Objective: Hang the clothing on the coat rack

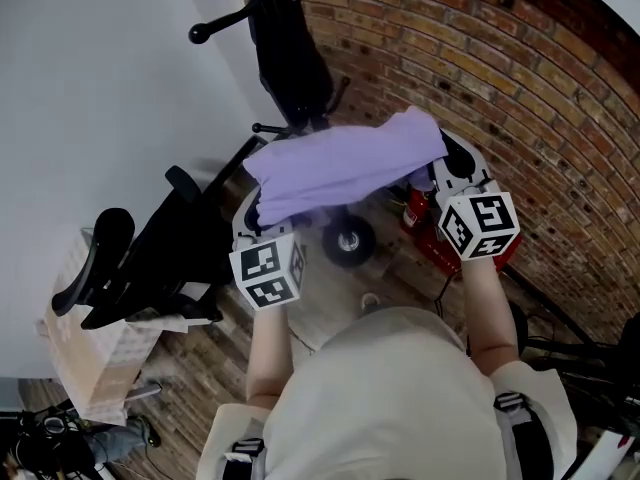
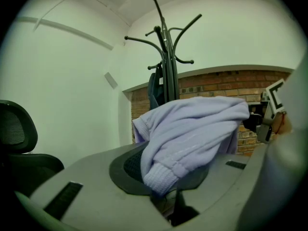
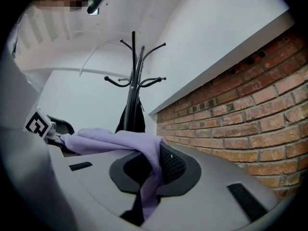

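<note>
Starting at nine o'clock in the head view, a black office chair (image 1: 130, 258) stands by the white wall, clear of the work. Next comes the left claw (image 1: 255, 216), clamped on a ribbed edge of the lilac sweater (image 1: 340, 160), cuff or hem, I cannot tell which. Its own view shows the thick ribbing bunched between the jaws. The sweater is held up in the air at the centre, spanning from one claw to the other and sagging a little between the two grips. Beyond it, at twelve o'clock, rises the black coat rack (image 1: 285, 58), with a dark garment already hanging low on it and its upper hooks bare. At two o'clock the right claw (image 1: 440, 168) is pinched on a thin fold of the same knit, a tail of cloth trailing down through the jaws. A brick wall (image 1: 520, 88) fills the right side.

The sweater looks light, soft and limp, so it will likely droop and drape rather than keep a shape, and it should take rough handling. The ribbing probably gives the firmest hold. The neckline or a shoulder would best catch a hook, while the thin fold may slip if tugged.
</note>
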`<act>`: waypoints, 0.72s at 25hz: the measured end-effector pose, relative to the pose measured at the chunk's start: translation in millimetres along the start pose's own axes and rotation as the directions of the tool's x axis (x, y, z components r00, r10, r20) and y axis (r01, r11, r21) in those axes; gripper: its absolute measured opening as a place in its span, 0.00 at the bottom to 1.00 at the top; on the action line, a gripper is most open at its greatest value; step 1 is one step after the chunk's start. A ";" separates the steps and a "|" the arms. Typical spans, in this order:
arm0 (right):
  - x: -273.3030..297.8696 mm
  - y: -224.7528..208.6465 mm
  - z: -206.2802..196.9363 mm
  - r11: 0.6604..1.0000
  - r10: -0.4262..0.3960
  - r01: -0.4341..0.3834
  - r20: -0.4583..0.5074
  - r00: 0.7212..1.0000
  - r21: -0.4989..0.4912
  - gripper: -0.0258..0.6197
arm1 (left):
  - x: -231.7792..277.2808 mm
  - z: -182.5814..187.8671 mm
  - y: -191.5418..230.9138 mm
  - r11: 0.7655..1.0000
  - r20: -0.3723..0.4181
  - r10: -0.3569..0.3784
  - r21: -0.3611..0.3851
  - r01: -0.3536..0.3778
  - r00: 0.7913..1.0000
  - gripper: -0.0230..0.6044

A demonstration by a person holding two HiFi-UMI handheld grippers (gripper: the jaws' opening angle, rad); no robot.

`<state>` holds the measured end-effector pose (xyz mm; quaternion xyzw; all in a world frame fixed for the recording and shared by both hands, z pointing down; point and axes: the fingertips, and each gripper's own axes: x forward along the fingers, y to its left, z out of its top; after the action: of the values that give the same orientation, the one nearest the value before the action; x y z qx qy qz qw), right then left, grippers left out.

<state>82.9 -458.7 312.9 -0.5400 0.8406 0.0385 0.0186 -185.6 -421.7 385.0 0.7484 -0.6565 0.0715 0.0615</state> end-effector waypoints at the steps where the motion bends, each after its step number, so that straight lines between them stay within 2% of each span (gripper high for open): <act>1: 7.0 -3.3 -2.3 1.000 0.003 -0.003 -0.003 1.000 -0.001 0.07 | 6.3 -0.6 0.6 1.000 -0.005 0.004 0.003 -0.004 1.000 0.16; 10: 61.9 -28.9 -45.5 1.000 0.019 -0.018 -0.074 0.997 0.009 0.07 | 60.7 -25.1 5.7 0.999 -0.079 0.034 0.017 -0.032 0.996 0.16; 18: 80.6 -39.6 -90.6 0.999 0.022 -0.017 -0.156 0.988 0.030 0.07 | 85.3 -59.5 4.8 0.999 -0.162 0.033 0.019 -0.030 0.986 0.16</act>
<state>86.3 -555.9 395.5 -0.5329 0.8451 -0.0155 -0.0401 -181.0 -494.3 459.4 0.7302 -0.6604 0.1386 0.1074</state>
